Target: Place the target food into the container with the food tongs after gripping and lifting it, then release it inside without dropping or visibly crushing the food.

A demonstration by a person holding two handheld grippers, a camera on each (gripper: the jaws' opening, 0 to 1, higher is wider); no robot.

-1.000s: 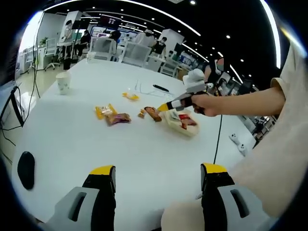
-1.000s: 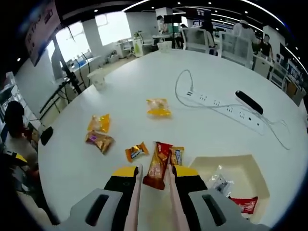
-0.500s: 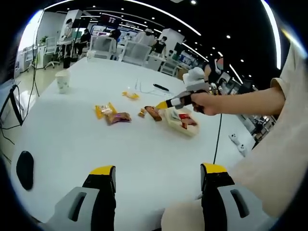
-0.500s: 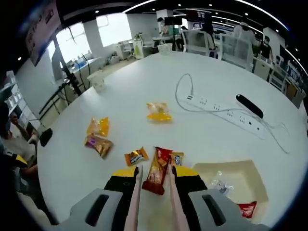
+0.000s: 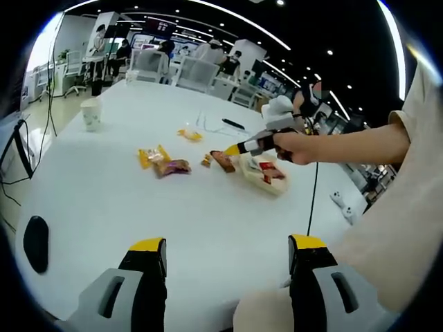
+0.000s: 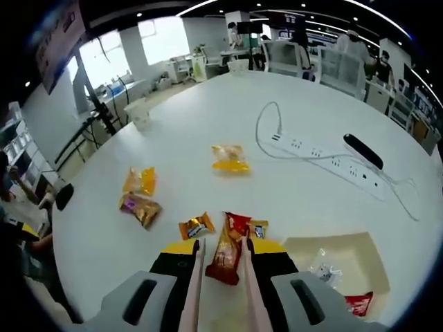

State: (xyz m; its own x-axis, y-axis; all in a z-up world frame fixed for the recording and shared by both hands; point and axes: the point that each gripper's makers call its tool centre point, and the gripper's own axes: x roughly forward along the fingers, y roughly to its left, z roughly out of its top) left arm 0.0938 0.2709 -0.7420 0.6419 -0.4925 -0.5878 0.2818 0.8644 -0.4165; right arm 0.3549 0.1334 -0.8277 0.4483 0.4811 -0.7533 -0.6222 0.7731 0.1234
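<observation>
While the left gripper (image 5: 225, 257) hangs with its jaws wide apart and nothing between them over the near edge of the round white table (image 5: 104, 200), the right gripper (image 6: 221, 250) has pale food tongs (image 6: 196, 290) pinched between its jaws, and these clasp a long red and orange snack packet (image 6: 225, 249). Just right of it sits the shallow cream square container (image 6: 346, 259), with wrapped snacks inside.

Lower end of red snack packet (image 6: 223, 249) hidden between tong blades (image 6: 194, 290); print on wrapper too small to read. Container (image 6: 346, 259) cut off by lower right edge of right gripper view, contents only partly seen. Small wrapped sweets (image 5: 205, 160) beside container in left gripper view too small to identify.
</observation>
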